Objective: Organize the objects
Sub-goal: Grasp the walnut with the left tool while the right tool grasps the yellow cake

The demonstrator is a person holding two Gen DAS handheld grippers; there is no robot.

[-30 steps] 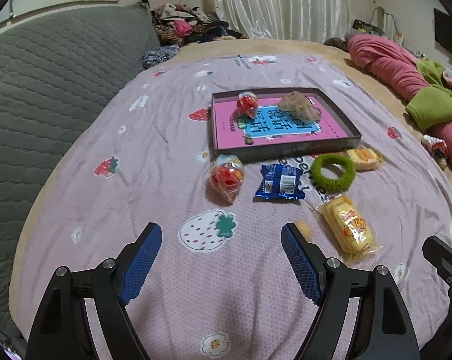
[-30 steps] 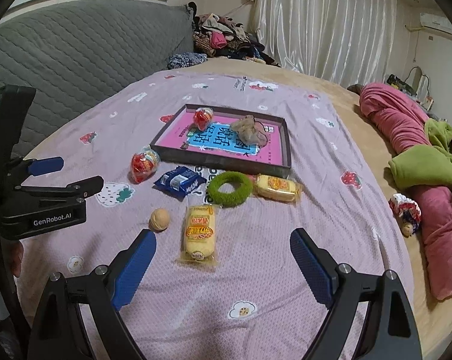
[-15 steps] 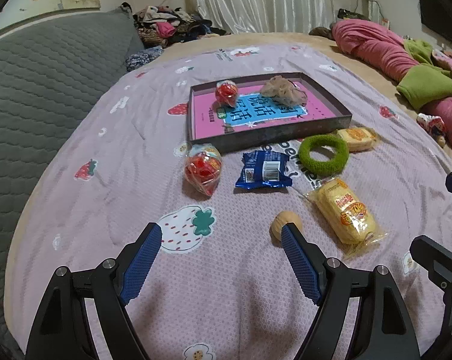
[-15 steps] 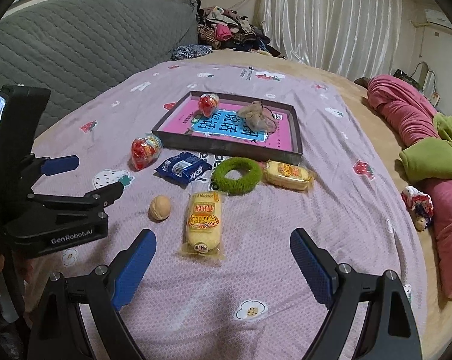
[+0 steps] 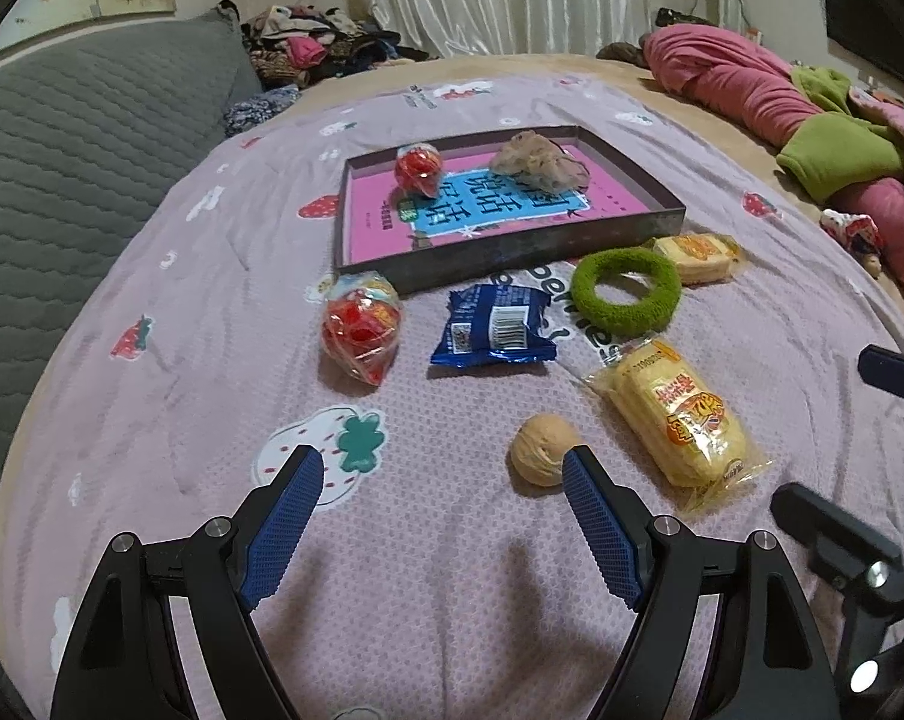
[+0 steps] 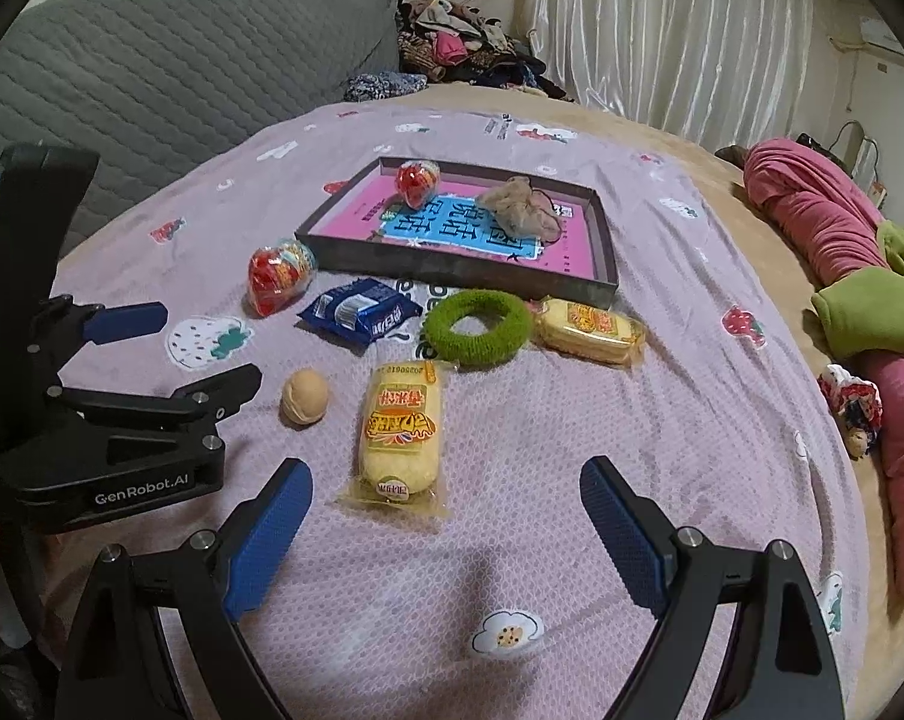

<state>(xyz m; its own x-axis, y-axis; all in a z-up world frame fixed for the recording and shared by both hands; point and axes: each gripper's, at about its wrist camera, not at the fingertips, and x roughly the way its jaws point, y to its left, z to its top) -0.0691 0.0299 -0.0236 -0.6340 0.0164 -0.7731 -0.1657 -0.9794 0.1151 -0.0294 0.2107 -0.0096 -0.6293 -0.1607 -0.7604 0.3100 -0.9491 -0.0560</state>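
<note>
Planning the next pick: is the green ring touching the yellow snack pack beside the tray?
Cannot tell. In the right wrist view the green ring and the yellow snack pack meet edge to edge, but the pack's clear wrapper hides any contact or gap.

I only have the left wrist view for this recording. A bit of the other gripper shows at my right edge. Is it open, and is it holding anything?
Observer: The right gripper has its jaws wide open, and its pads touch nothing.
Operator: What is it lined up with?
Observer: The yellow snack pack lies lengthwise straight ahead of it. The pack's near end is nearer the left finger than the right one.
Operator: In my view the tan ball overlaps my right fingertip. Are they touching?
Observer: No. Seen from the side, the left gripper is open, and a strip of bedspread shows between its nearer finger and the tan ball.
</note>
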